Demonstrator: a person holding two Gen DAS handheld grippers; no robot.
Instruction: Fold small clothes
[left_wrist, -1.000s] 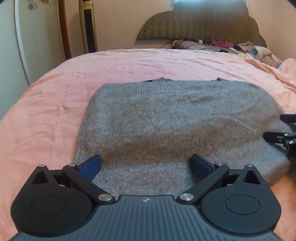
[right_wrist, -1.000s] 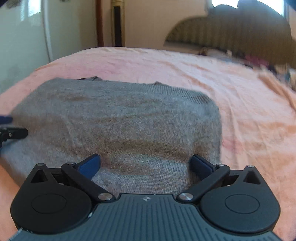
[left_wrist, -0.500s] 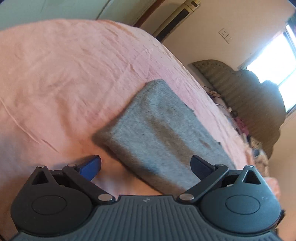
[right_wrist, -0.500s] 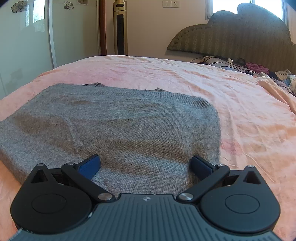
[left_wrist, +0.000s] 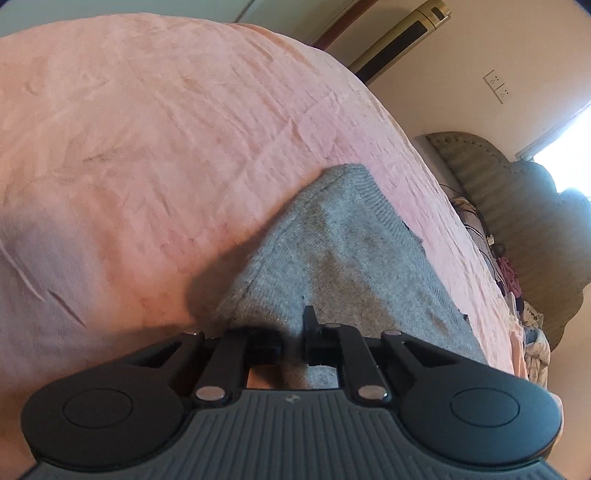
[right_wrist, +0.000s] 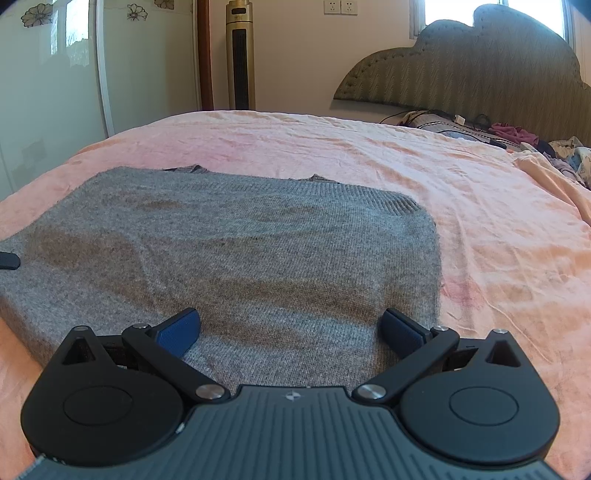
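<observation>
A grey knitted sweater (right_wrist: 236, 254) lies folded flat on the pink bedsheet (right_wrist: 480, 206). In the left wrist view the sweater (left_wrist: 343, 258) runs away from me, and my left gripper (left_wrist: 293, 343) is shut on its near left edge, pinching the knit between the fingers. My right gripper (right_wrist: 290, 328) is open, its blue pads (right_wrist: 177, 332) hovering over the sweater's near right part, touching nothing. A black tip of the left gripper (right_wrist: 9, 260) shows at the sweater's left edge.
A green padded headboard (right_wrist: 480, 62) stands at the far right with a heap of clothes and cables (right_wrist: 509, 133) below it. A gold tower fan (right_wrist: 240, 55) and a white wardrobe (right_wrist: 48, 74) stand behind the bed.
My left gripper swung round to the sweater's left edge, rolled sideways, and shut on the knit. The right gripper stayed open and hardly moved.
</observation>
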